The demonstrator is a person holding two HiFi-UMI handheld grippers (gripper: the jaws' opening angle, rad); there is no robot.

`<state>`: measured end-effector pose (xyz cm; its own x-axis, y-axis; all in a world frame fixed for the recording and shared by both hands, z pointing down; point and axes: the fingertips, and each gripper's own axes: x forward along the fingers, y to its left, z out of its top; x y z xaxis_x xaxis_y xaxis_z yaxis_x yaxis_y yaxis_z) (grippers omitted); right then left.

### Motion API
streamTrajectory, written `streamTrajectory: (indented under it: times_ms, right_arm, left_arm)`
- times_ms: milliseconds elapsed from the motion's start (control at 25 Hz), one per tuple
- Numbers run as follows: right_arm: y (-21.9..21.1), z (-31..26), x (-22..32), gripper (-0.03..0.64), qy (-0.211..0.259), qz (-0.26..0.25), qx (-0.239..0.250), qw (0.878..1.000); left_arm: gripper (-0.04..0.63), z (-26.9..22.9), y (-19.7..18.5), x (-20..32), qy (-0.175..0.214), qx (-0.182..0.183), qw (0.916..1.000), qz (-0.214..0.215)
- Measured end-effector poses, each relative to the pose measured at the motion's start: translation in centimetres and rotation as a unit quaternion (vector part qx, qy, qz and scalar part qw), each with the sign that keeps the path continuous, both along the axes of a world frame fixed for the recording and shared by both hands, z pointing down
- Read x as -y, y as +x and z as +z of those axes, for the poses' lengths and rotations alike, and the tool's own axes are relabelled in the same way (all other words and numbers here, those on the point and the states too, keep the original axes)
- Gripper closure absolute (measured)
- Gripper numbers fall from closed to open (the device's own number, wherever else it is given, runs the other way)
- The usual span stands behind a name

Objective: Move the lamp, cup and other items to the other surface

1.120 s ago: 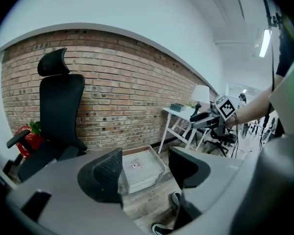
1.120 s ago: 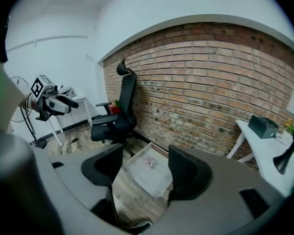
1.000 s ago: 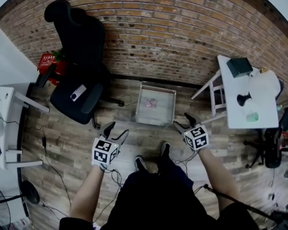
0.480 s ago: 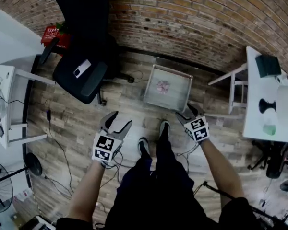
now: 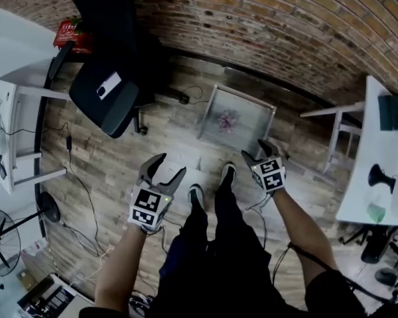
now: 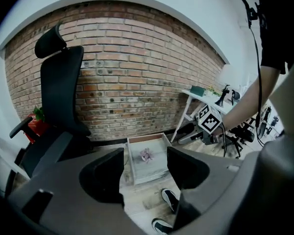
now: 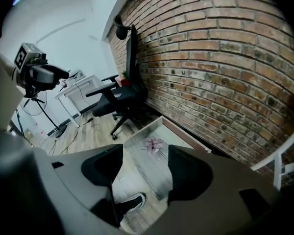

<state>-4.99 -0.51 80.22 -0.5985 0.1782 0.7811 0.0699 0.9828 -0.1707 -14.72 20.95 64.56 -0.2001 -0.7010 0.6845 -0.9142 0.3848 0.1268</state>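
Here we stand with both tools low in front of us: the left gripper (image 5: 170,165) has its jaws well apart with only floor showing between them, and the right gripper (image 5: 255,151) is just as wide and just as empty. The goods are off at three o'clock on the white table (image 5: 358,177), with the black lamp (image 5: 378,175) in the middle, the green cup (image 5: 377,212) near it toward six and a dark box (image 5: 393,111) further along toward twelve. Dead ahead at twelve a shallow tray (image 5: 249,130) sits on the floor with a small pink thing (image 5: 227,119) in it, and at ten is the office chair (image 5: 113,95). Nothing is picked up yet, so we reckon a turn toward three o'clock comes first. We'd take the lamp with the right gripper, low on its stem so the head does not tip it, and carry it level; the cup wants a square pinch on its wall. Which surface receives them we cannot tell, though the tray looks likely
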Motion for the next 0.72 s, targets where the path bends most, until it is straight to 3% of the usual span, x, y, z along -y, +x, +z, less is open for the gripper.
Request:
streamTrajectory:
  times_ms: [320, 720]
  right_arm:
    - [-2.7, 5.4, 0.2, 0.322, 0.001, -0.059, -0.023, 0.998]
    - [-5.8, 13.4, -0.8, 0.319, 0.009, -0.081, -0.041, 0.996]
  left_arm:
    - [0.324, 3.4, -0.5, 2.9, -0.008, -0.017, 0.9998, -0.008]
    - [0.324, 11.3, -0.5, 2.4, -0.014, -0.057, 0.9983, 0.003]
